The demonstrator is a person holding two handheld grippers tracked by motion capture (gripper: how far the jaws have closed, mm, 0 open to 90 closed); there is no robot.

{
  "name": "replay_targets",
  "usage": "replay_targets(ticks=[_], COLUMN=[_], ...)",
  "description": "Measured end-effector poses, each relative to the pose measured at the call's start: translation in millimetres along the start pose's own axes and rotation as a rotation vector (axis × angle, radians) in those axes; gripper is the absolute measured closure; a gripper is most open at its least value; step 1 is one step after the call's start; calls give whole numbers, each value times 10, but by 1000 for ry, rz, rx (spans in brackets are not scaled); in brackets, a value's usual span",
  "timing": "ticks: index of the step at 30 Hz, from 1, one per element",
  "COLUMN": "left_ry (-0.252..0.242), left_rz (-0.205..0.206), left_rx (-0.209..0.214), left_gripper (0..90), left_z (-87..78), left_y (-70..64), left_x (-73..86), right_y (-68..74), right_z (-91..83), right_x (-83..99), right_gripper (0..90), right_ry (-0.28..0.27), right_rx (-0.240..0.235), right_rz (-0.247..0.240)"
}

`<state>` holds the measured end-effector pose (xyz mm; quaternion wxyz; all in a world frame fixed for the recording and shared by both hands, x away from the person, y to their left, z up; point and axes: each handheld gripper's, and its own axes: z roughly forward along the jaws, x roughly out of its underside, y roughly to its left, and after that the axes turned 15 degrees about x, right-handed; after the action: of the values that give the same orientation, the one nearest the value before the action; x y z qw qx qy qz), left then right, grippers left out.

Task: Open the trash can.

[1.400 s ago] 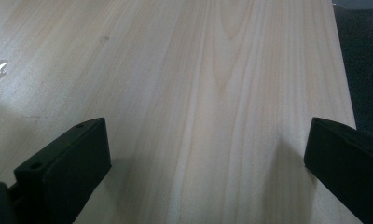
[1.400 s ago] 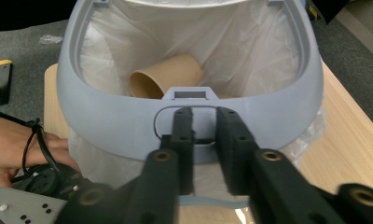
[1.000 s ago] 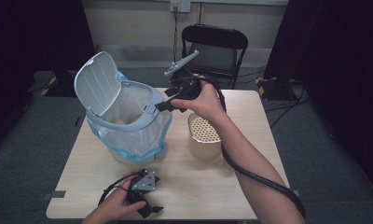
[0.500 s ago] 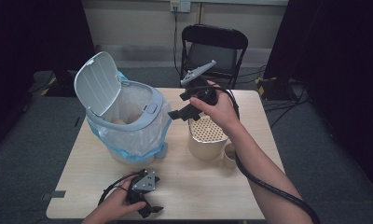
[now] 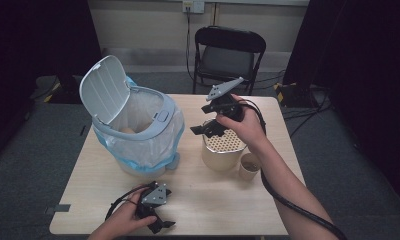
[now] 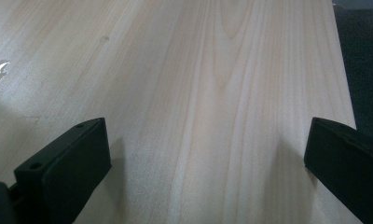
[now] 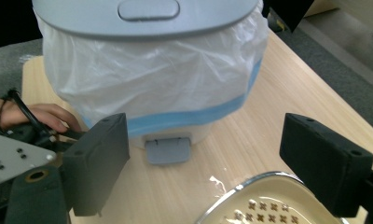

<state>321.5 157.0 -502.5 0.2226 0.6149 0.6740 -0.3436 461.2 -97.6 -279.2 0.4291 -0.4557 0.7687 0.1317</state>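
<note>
The high view is evenly lit from overhead on the table (image 5: 198,200), while the room beyond falls away to near black at 9 and 3 o'clock — the floor is dim grey. Shadows under the bin (image 5: 133,135) are soft and short.

In the left gripper view the wood is bright, with a small blown-out glare patch at 9 o'clock; both jaws throw soft shadows up the grain, and the jaws themselves are blurred (too close to focus).

The right gripper view is slightly soft throughout, the bag (image 7: 152,79) shows pale sheen, and the near jaws are blurred — edges bow a little.
</note>
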Motion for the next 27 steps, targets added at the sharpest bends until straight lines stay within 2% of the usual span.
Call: replay_targets(ticks=[4,8,13,19,27], left_ry=[1,1,1,-9,-8], left_rz=[0,1,5,7,8], left_rx=[-1,0,5,-1,-1], left_gripper=[0,0,0,0,0], left_z=[0,0,8,16,17], left_y=[0,1,10,9,11], left_x=[0,-1,-7,-5,-4], right_y=[-37,-66,-80,-78,-100], right_z=[-26,-51,-74,-114,-192], right_x=[101,184,285,423,555], right_gripper=[148,147,147,151,150], right_ry=[-10,-10,-2,20,-1], right_rx=[7,-5,-27,-23,-29], right_rz=[25,41,41,25,48])
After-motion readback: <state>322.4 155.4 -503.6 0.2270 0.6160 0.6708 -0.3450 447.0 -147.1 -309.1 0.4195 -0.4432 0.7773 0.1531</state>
